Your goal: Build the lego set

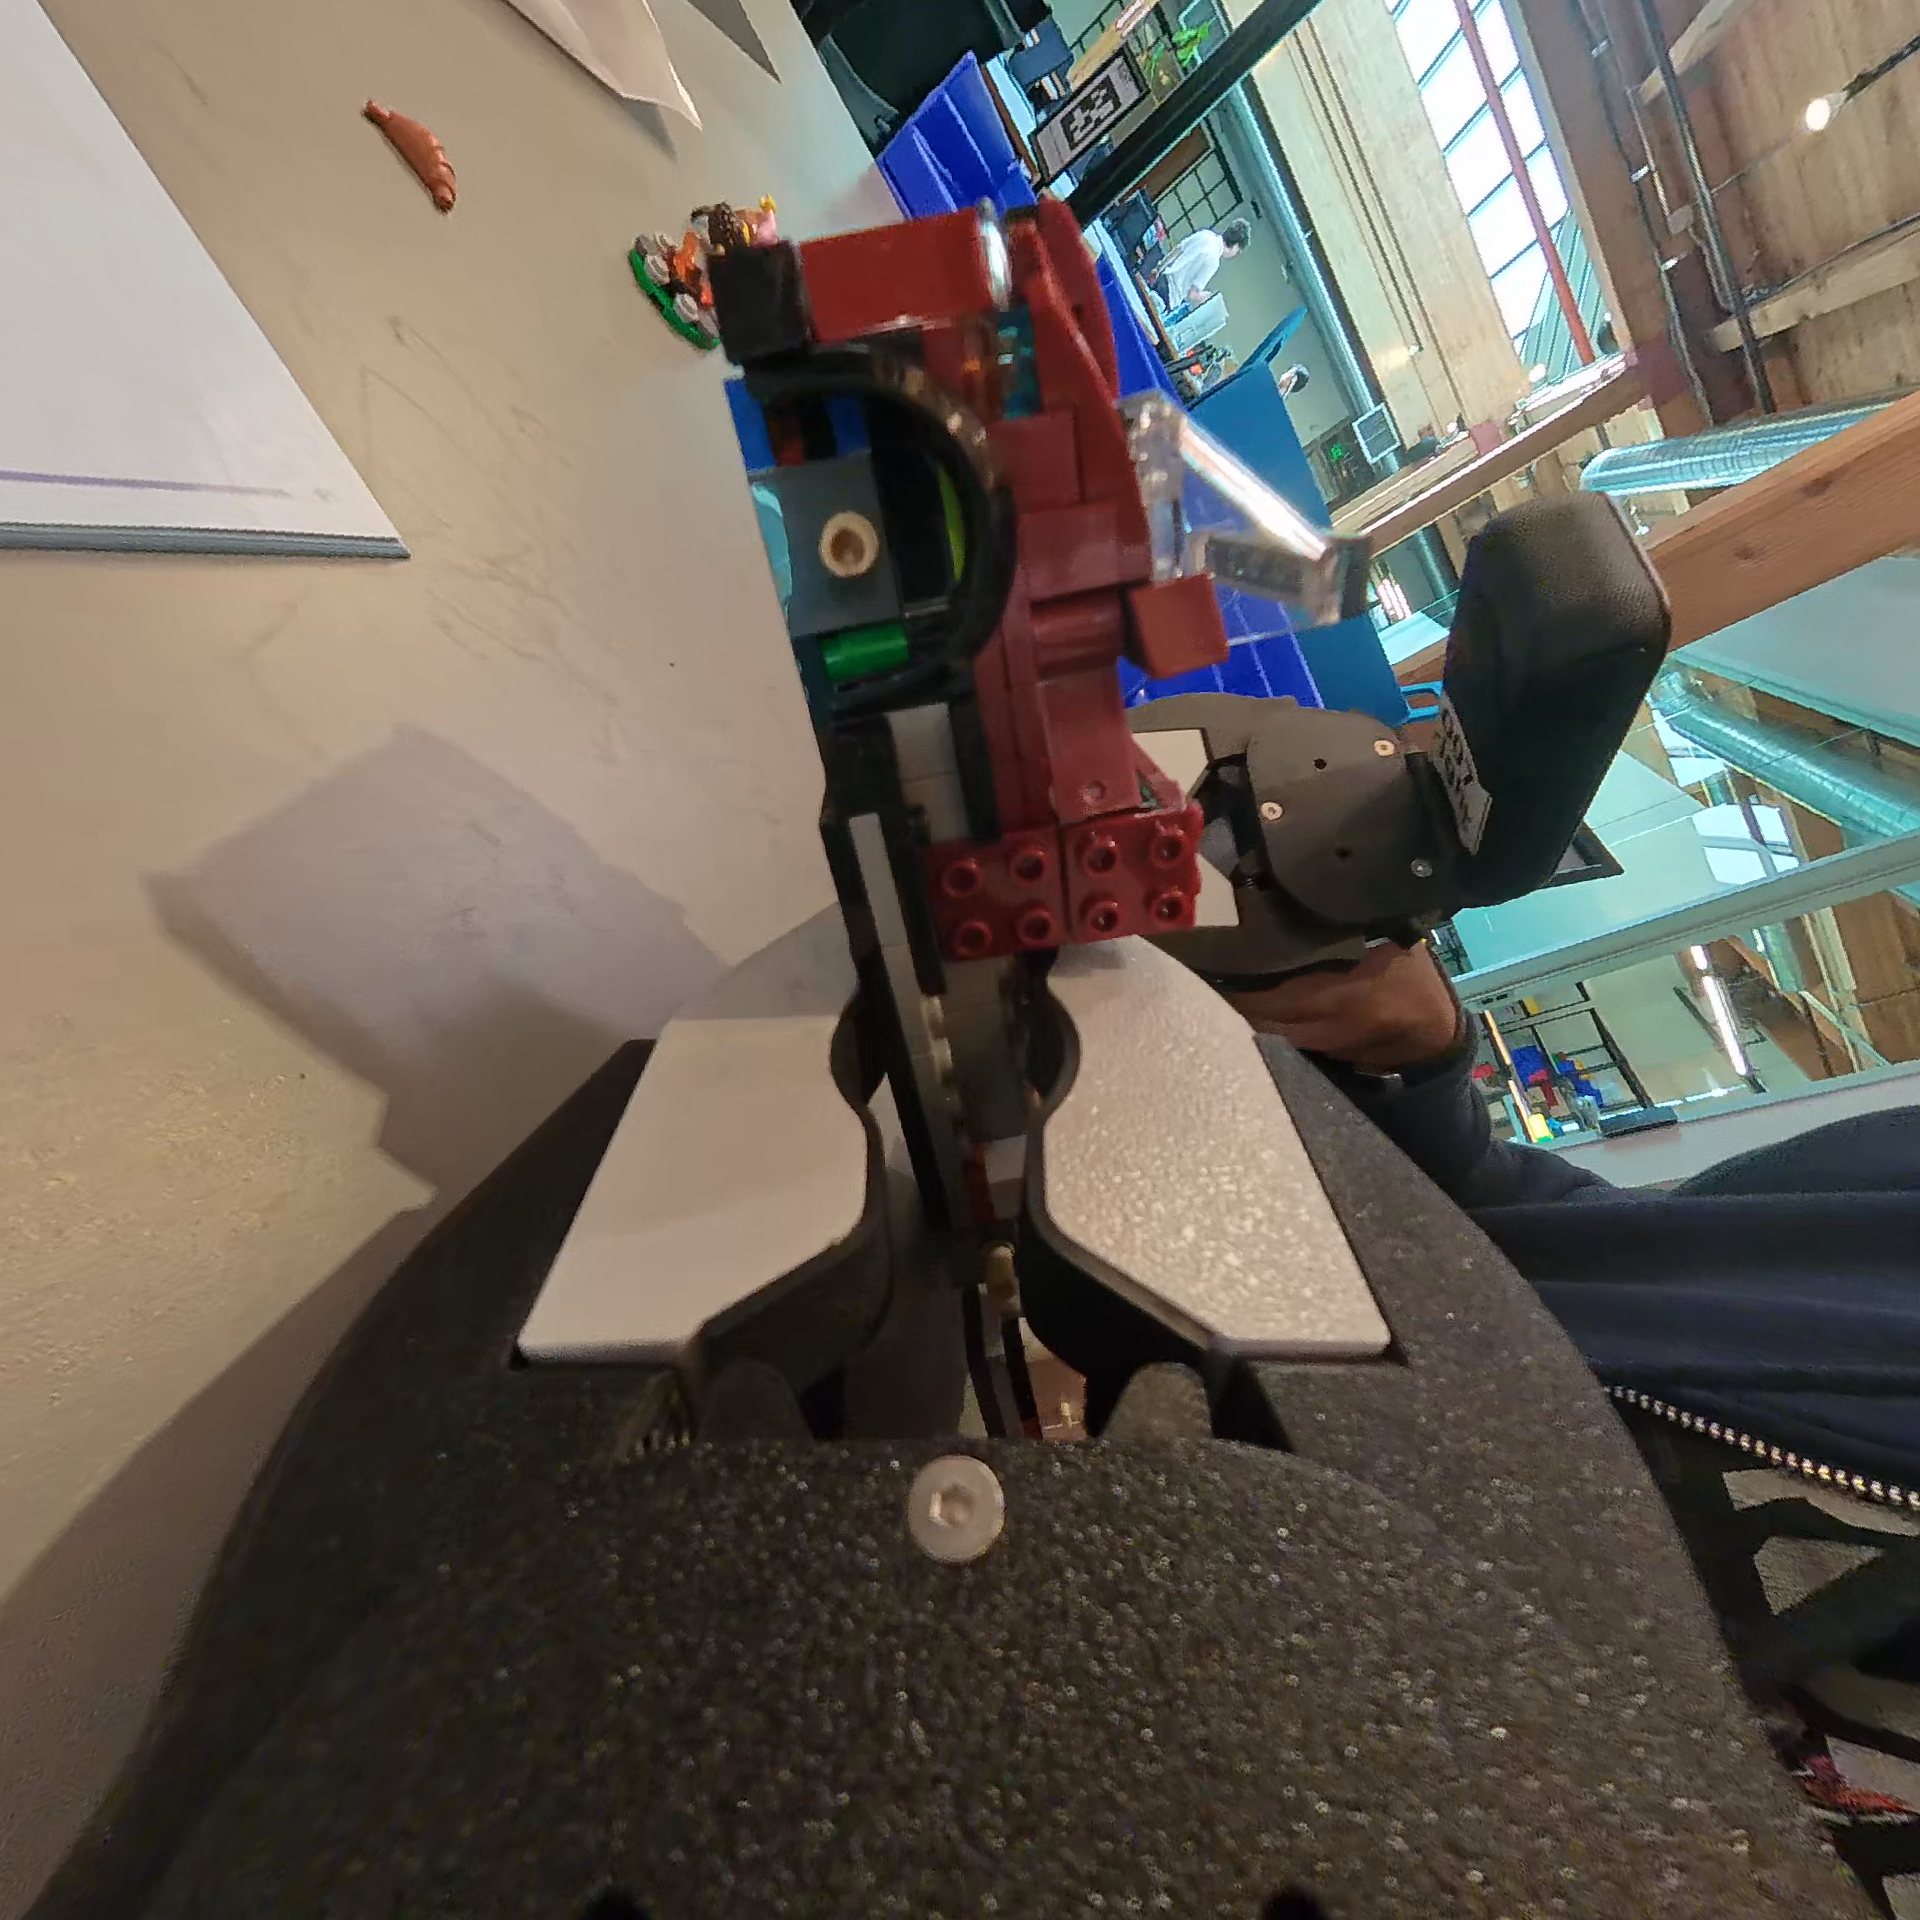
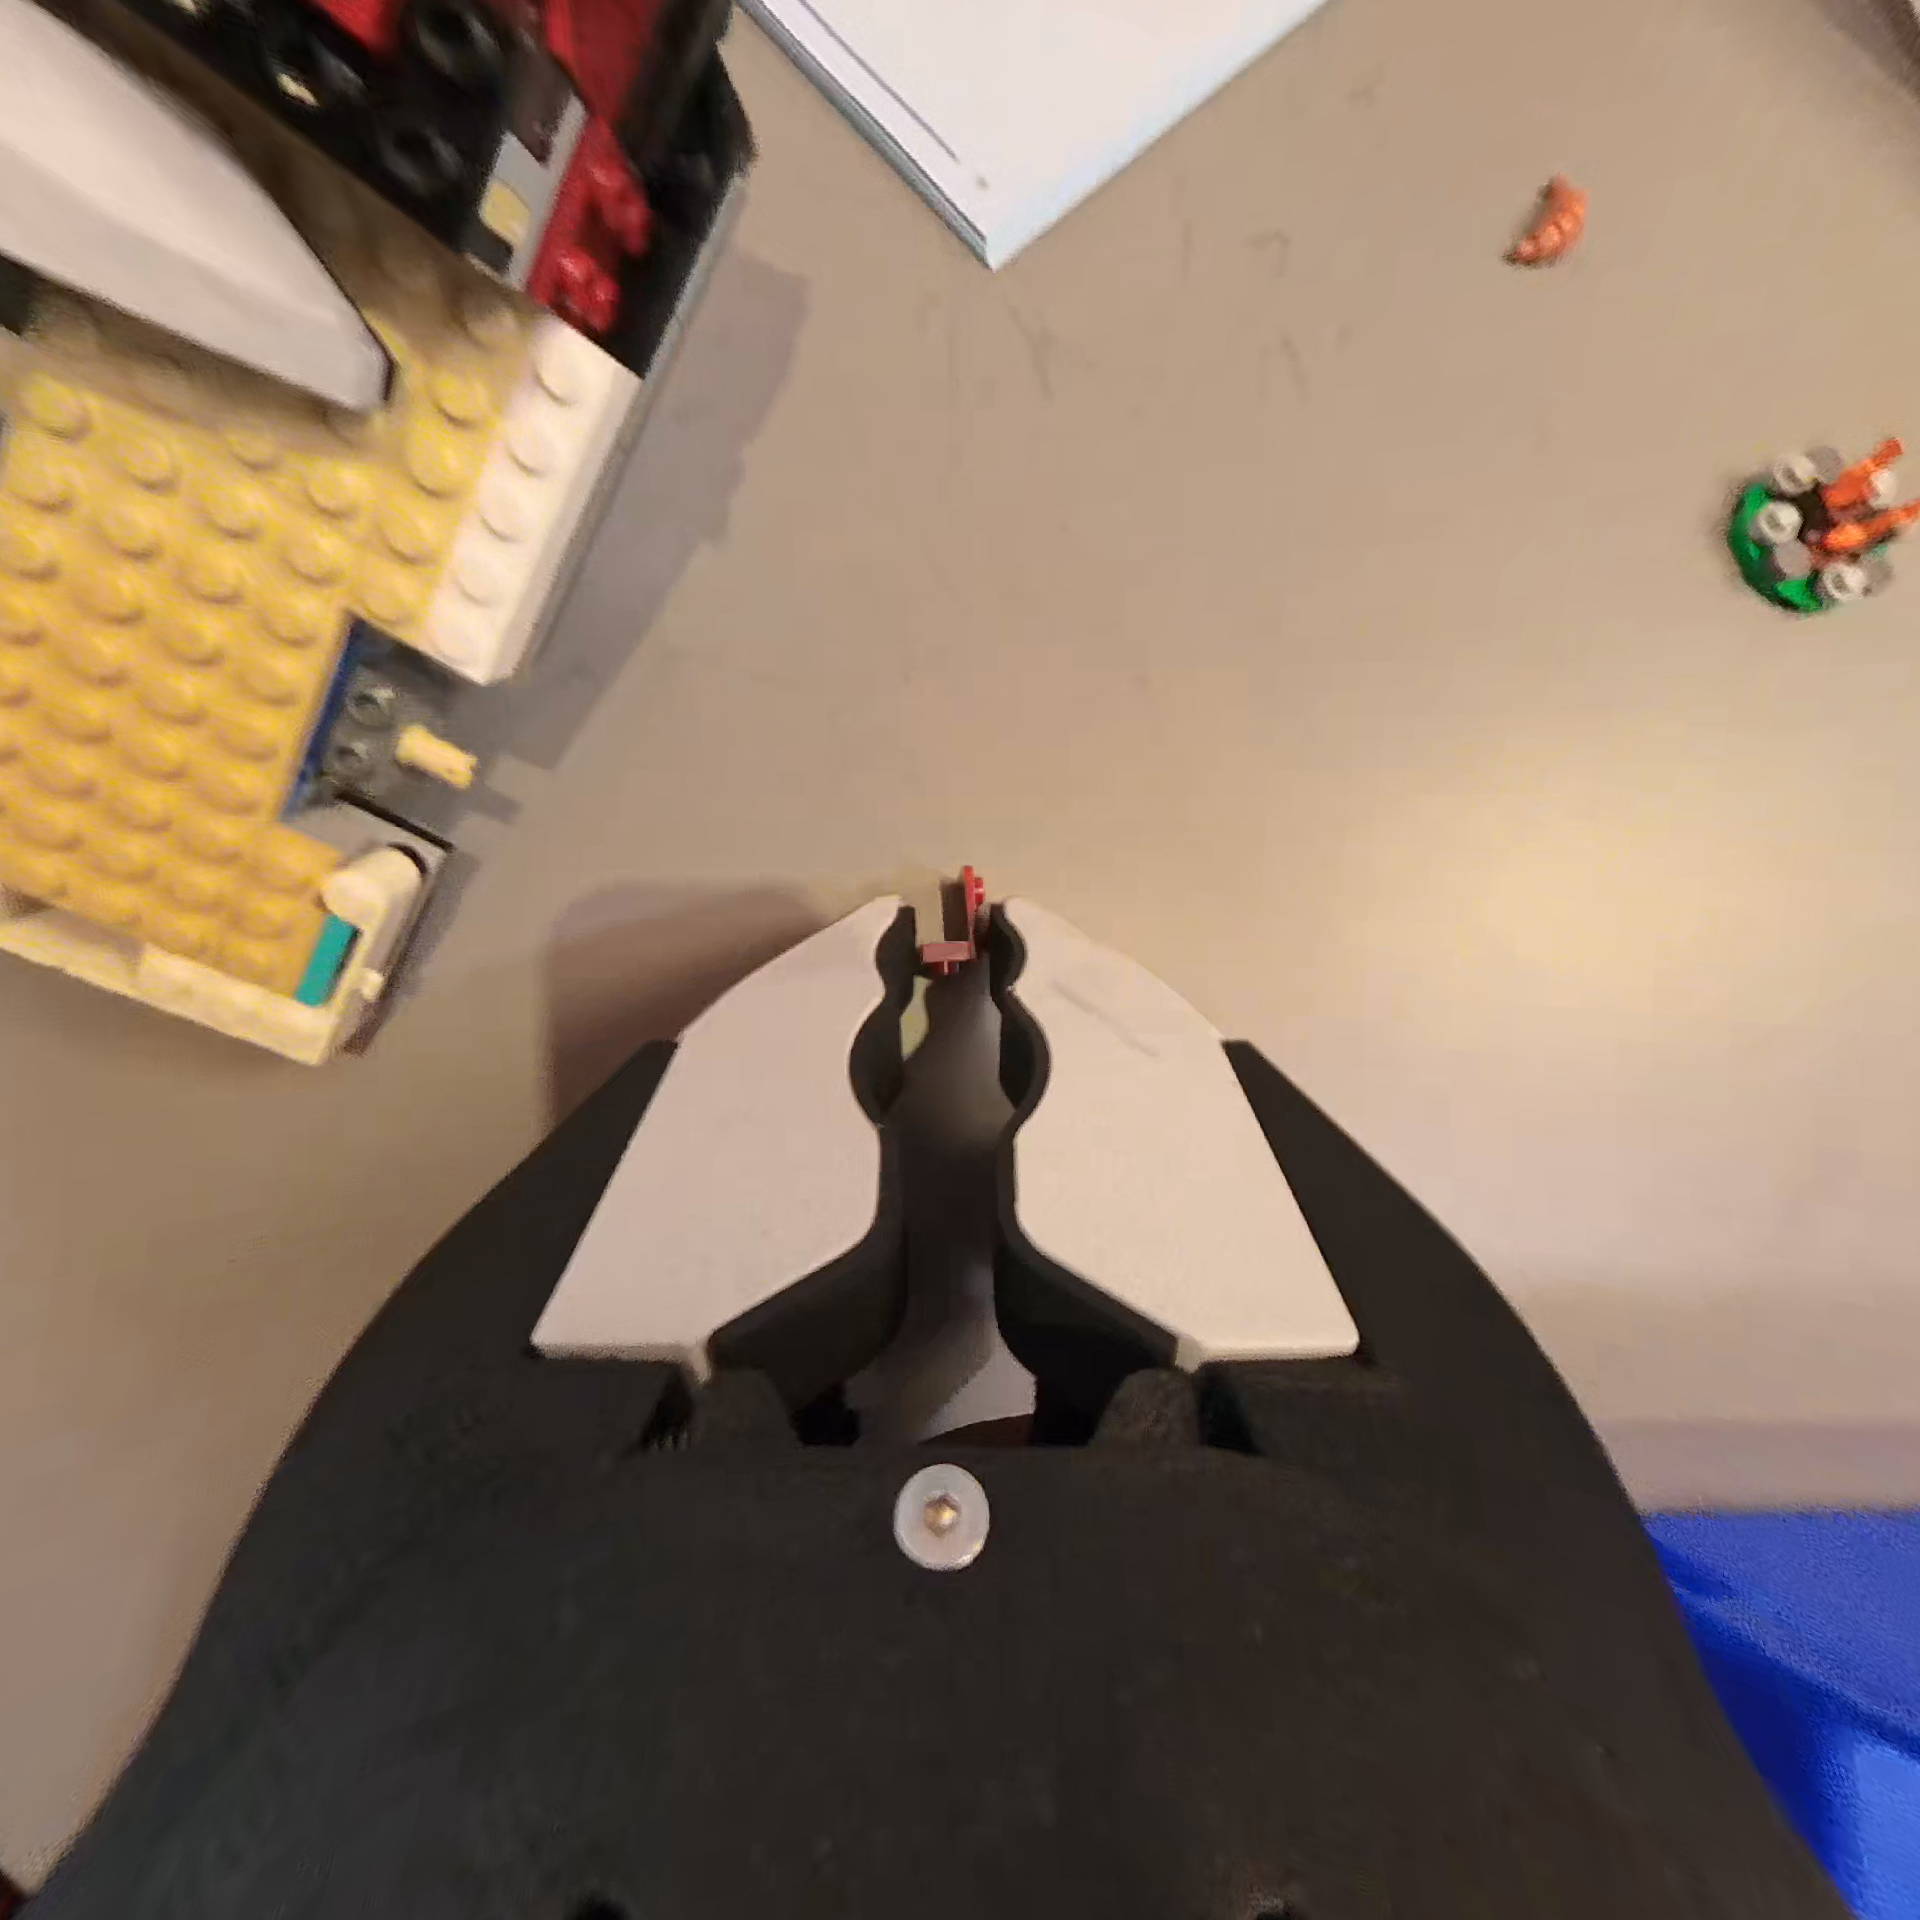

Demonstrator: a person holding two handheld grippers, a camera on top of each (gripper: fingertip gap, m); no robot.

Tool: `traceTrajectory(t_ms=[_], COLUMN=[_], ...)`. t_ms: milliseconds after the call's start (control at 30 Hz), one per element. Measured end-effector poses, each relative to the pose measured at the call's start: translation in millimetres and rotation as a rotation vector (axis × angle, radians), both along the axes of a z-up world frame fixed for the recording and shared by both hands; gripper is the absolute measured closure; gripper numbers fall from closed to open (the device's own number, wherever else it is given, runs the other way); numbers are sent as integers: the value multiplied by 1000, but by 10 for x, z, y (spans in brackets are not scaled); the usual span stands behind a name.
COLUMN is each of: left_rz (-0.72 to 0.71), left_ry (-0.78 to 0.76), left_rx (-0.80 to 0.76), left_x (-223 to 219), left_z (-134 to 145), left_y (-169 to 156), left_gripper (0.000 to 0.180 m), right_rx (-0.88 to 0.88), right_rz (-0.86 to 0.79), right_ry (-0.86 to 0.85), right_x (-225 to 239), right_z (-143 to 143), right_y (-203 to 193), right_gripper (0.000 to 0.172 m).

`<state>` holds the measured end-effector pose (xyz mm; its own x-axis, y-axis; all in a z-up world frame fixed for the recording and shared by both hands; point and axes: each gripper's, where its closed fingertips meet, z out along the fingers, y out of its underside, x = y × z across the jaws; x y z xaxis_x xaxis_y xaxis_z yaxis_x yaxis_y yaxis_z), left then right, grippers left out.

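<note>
My left gripper [image 1: 961, 1023] is shut on the edge of a toy-brick model [image 1: 987, 644] of dark red, black and grey bricks and holds it up above the beige table [image 1: 468, 727]. The same model shows at the upper left of the right wrist view [image 2: 187, 582], with its tan studded plate. My right gripper [image 2: 951, 920] is shut on a small dark red bracket piece [image 2: 961, 930] at its fingertips, over the table. The right gripper also shows in the left wrist view [image 1: 1340, 821], just right of the model's red studded bricks, held by a hand.
A small green round brick assembly with orange and grey pieces [image 1: 681, 275] [image 2: 1813, 540] and a brown curved piece [image 1: 416, 151] [image 2: 1548, 223] lie on the table. White sheets [image 1: 135, 343] [image 2: 997, 104] lie at the table's edges. A blue bin [image 2: 1797, 1662] sits near the right. The grippers' ends are close to 9 centimeters from one another.
</note>
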<state>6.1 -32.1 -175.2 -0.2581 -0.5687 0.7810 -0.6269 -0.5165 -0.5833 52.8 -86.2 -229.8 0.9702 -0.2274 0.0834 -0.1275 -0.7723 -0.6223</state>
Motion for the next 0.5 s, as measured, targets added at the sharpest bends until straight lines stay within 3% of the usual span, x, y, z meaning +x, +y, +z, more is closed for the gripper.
traceTrajectory(t_ms=[167, 500], left_rz=[-3, -1], left_ry=[2, 13], left_rx=[-40, -60], left_x=[-9, -7], left_z=[15, 6], left_y=[19, 35], left_gripper=[157, 157], right_rx=[34, 51], right_rz=[-6, -20], right_ry=[42, 51], right_x=[-13, 19], right_z=[0, -3], right_y=[21, -80], right_gripper=[145, 144])
